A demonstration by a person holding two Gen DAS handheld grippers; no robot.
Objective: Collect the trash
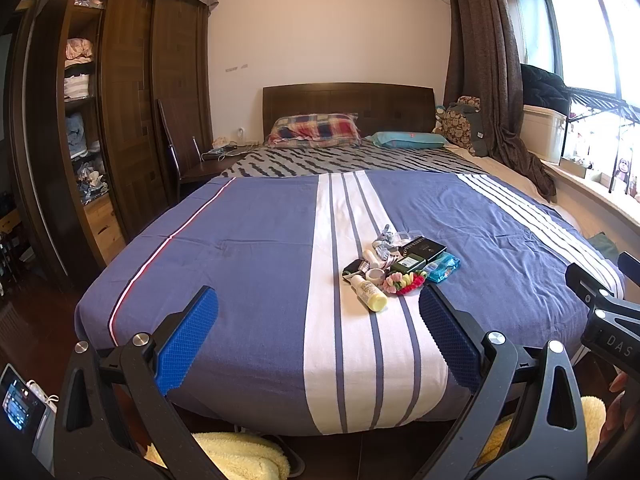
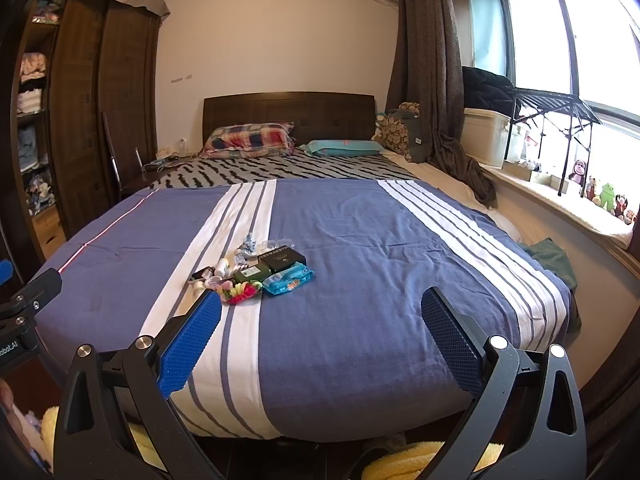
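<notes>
A small heap of items lies on the blue and white striped bedspread (image 1: 248,264): a pale yellow bottle (image 1: 370,295), a roll of tape (image 1: 375,276), a black box (image 1: 424,249), a dark green box (image 1: 407,265), a blue plastic packet (image 1: 442,267), colourful hair ties (image 1: 404,282) and crumpled wrappers (image 1: 384,240). The heap also shows in the right wrist view, with the black box (image 2: 285,259) and blue packet (image 2: 288,280). My left gripper (image 1: 318,332) is open and empty, short of the heap at the bed's foot. My right gripper (image 2: 320,336) is open and empty, right of the heap.
A dark wardrobe (image 1: 132,120) with open shelves stands on the left. A headboard (image 1: 348,100) and pillows (image 1: 314,130) are at the far end. A curtain (image 1: 480,80) and a window ledge (image 2: 560,196) with toys lie on the right. Yellow slippers (image 1: 236,456) are on the floor below.
</notes>
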